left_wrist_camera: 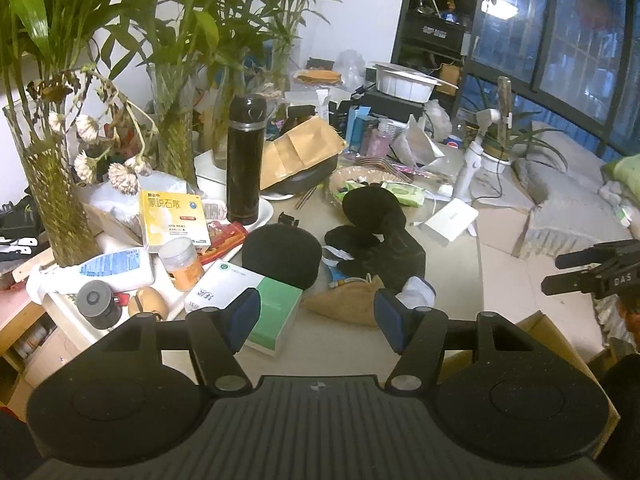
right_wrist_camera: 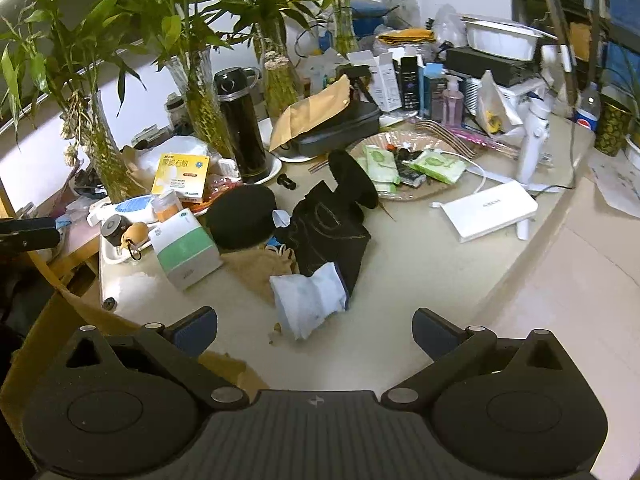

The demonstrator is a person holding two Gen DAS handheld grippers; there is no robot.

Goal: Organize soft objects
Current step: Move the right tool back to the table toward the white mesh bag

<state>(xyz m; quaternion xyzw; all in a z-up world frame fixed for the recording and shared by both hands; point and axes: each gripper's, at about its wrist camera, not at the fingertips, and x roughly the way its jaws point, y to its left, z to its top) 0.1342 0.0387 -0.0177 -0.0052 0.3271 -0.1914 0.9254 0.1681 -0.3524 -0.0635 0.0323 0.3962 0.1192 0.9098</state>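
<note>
Both my grippers, left gripper [left_wrist_camera: 316,312] and right gripper [right_wrist_camera: 314,330], hover w/ jaws wide, nothing held. Looks like the approach step, no soft item picked yet. The soft pile sits mid-worktop [right_wrist_camera: 420,264]: pale blue pouch [right_wrist_camera: 310,298] nearest my right, tan cloth bag [left_wrist_camera: 348,304] just ahead of my left, black fabric bag [right_wrist_camera: 328,236] behind them. Next move prob: right drops onto the pouch, closes on a fold. Cardboard box [left_wrist_camera: 556,344] at the edge is cut off; can't tell what's in it.

place: home, lived-in room
clues: cluttered worktop [right_wrist_camera: 420,264], bamboo vases [left_wrist_camera: 176,136], thermos [left_wrist_camera: 245,160], medicine box [left_wrist_camera: 174,220], bed [left_wrist_camera: 568,200], night window [left_wrist_camera: 560,20]
</note>
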